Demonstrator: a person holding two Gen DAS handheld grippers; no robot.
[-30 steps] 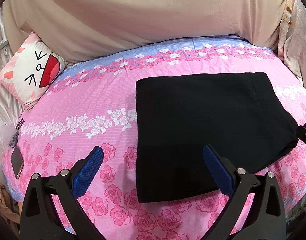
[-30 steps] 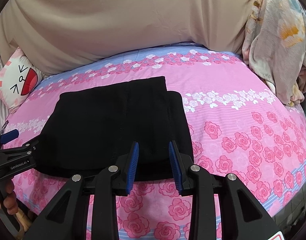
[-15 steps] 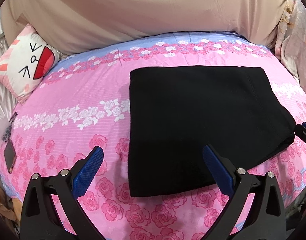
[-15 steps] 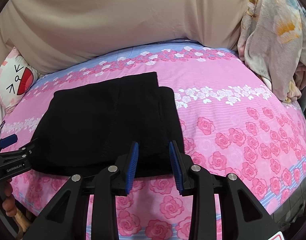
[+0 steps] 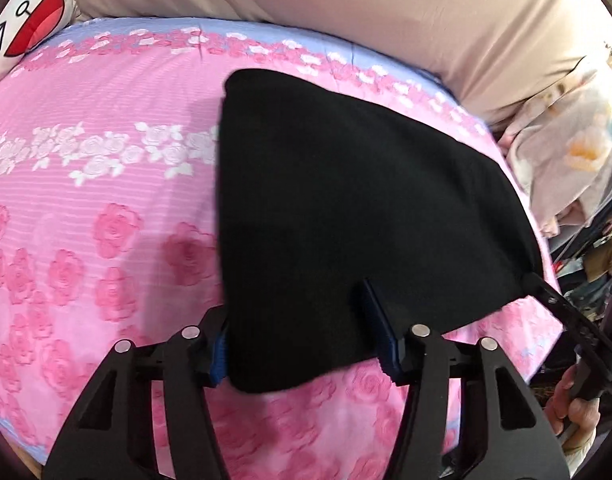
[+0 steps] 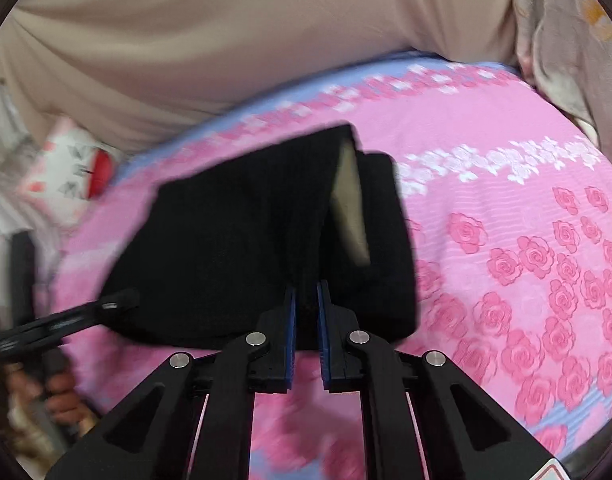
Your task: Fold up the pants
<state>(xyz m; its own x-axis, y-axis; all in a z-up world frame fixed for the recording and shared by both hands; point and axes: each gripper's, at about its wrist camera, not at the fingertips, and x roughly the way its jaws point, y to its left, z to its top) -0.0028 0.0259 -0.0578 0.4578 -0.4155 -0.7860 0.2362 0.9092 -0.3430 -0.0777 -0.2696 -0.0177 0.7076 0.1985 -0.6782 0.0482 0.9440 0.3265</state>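
Pants (image 5: 345,208): black, folded into a thick rectangle, lying on my pink rose-print sheet (image 5: 106,184) near its front edge. In the right wrist view a pale lining patch (image 6: 347,204) shows in an opening along the top fold.

Left gripper (image 5: 302,332): I have it at the near left corner of the pants. Its jaws have just been closing, and the corner sits between them. One blue pad (image 5: 379,336) lies on top of the cloth; the other is at the cloth's left edge, mostly hidden. I cannot tell whether the pads press the fabric yet.

Right gripper (image 6: 306,332): I have it at the near edge of the pants, toward their right side. Its jaws have just been closing, and the blue pads (image 6: 290,332) now stand almost together, pinching a raised ridge of black cloth.

Hand (image 5: 577,404): fingers around the right gripper's handle, seen at the lower right of the left wrist view.

Pillow (image 5: 26,20): white, cartoon face with a red mouth, at the sheet's far left corner.

Beige cover (image 5: 345,12): bulky, along the far side.

Floral cloth (image 5: 565,152): pale, bunched at the far right.
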